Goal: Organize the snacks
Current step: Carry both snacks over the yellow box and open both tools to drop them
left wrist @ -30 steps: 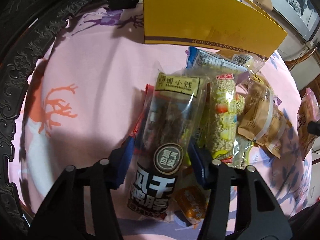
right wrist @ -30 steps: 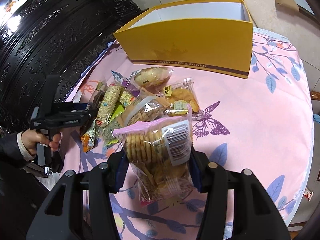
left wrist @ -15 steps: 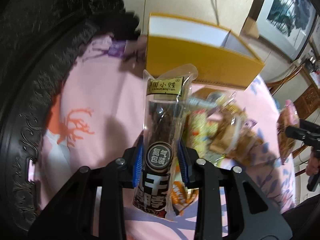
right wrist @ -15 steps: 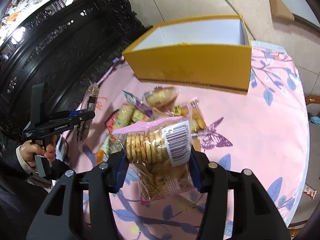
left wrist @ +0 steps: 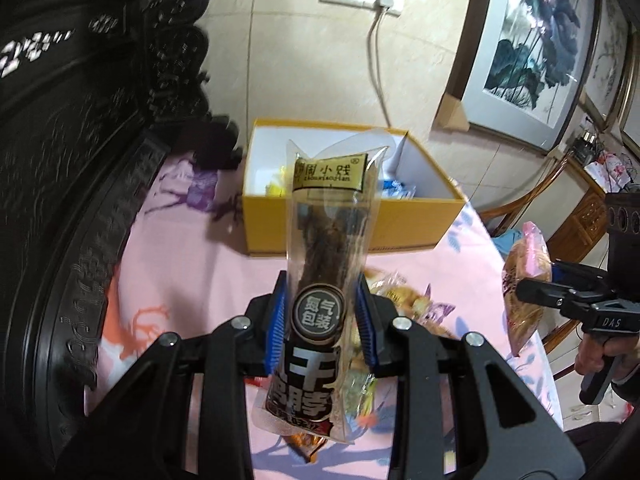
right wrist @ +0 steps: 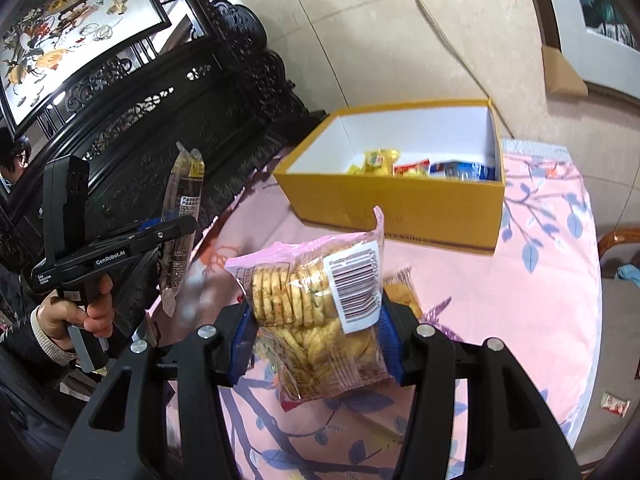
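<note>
My left gripper is clamped on a long clear packet of dried meat, its blue pads pressing both sides near the round black label. The packet stands upright and clear of the table, with a dark printed lower end, a beige header strip and a brown stick visible through the film. My right gripper is closed on a bag of round biscuits, held off the table; the bag is clear film with pink edges and a white barcode sticker, the biscuits stacked in rows.

Ahead stands an open yellow box of cardboard with a white lining, resting on the table. Inside, against its near wall, lie a yellow packet, a red one and a blue one. The tablecloth is pink, printed with blue leaves and purple butterflies. More wrapped snacks lie on it just behind my left fingers, partly hidden by the packet. Dark carved wooden furniture borders the table's left side.
</note>
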A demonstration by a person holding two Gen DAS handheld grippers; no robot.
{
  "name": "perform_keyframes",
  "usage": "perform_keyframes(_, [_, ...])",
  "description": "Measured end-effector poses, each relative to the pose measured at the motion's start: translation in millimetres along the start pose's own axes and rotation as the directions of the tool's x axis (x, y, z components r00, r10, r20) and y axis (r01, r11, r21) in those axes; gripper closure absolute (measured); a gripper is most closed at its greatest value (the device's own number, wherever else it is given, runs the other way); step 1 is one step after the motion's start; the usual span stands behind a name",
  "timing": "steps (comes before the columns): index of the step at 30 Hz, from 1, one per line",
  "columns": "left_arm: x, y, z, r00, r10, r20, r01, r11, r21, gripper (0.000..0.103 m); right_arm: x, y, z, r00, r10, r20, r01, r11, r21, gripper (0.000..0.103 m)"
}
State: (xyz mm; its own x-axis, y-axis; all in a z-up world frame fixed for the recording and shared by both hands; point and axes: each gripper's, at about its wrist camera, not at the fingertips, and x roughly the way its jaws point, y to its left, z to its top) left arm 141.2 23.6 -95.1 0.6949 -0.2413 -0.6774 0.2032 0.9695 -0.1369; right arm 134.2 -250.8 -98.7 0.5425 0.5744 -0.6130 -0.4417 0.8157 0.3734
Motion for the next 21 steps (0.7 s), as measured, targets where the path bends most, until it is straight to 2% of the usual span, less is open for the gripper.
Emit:
perform_keyframes(7, [17, -10, 61, 0.997, -0.026, 0.079, 0.026, 1.000, 0.001, 0.072, 1, -5, 60, 0.994, -0.015, 0.105, 0.020, 0.999, -0.045, 0.050])
perform_keyframes(12, [47, -19, 118, 0.991, -0.025, 0.132, 0.022, 1.000, 0.021, 0.072, 18, -20, 115, 0.978, -0.065, 0.197, 0.073, 0.997, -0.036, 0.050])
perform_keyframes(19, [105, -20, 173, 0.991, 0.028, 0.129, -0.034, 0.998, 0.044, 0.071, 59, -47, 160, 0.964, -0.162, 0.213, 0.166, 0.986, -0.003, 0.050])
perform_keyframes(21, [120, -22, 182, 0.991, 0.044, 0.125, -0.051, 0.997, 0.056, 0.065, 71, -54, 169, 0.963, -0.172, 0.208, 0.175, 0.985, 0.002, 0.050])
